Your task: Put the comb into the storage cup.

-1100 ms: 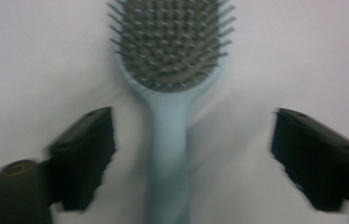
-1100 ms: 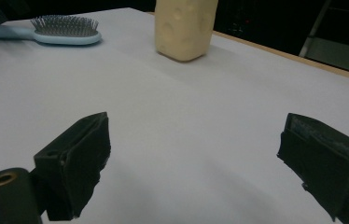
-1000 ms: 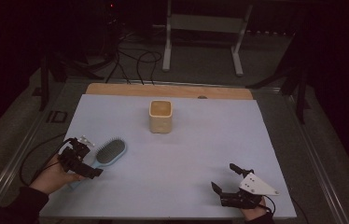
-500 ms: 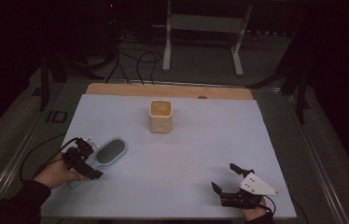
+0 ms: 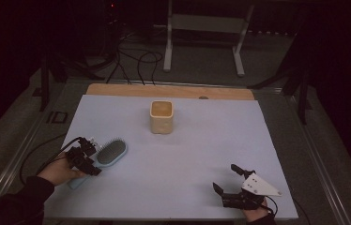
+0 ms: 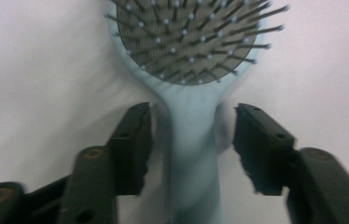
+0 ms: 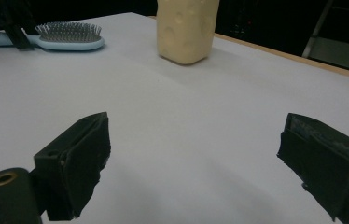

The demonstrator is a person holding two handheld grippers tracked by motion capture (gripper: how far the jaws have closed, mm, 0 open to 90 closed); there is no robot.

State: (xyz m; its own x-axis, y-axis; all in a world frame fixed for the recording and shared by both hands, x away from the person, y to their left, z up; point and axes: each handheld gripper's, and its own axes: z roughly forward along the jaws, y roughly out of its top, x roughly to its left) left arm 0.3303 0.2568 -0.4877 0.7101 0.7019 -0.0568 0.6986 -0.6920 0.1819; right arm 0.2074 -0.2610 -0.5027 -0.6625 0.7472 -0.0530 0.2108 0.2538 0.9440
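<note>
A light blue hairbrush [image 5: 111,152] lies bristles-up on the white table cover at the left. Its handle [image 6: 193,158] runs between the two jaws of my left gripper [image 5: 90,165], which stand open on either side with a small gap each way. The bristle head [image 6: 191,37] points away from that gripper [image 6: 191,128]. A cream square cup [image 5: 161,116] stands upright in the middle of the table toward the back. My right gripper [image 5: 225,177] rests open near the front right edge, nothing between its jaws [image 7: 196,140]. From it I see the cup [image 7: 186,30] and the brush [image 7: 67,37] farther off.
The white cover [image 5: 202,140] spans the table, with a wooden strip [image 5: 169,91] along the far edge. Cables and a metal stand [image 5: 204,28] sit on the floor beyond. A cable [image 5: 37,157] trails off the left side from the left gripper.
The left hand has shifted slightly along the brush handle, bringing its gripper down around it. The brush, cup and right gripper have stayed put.
</note>
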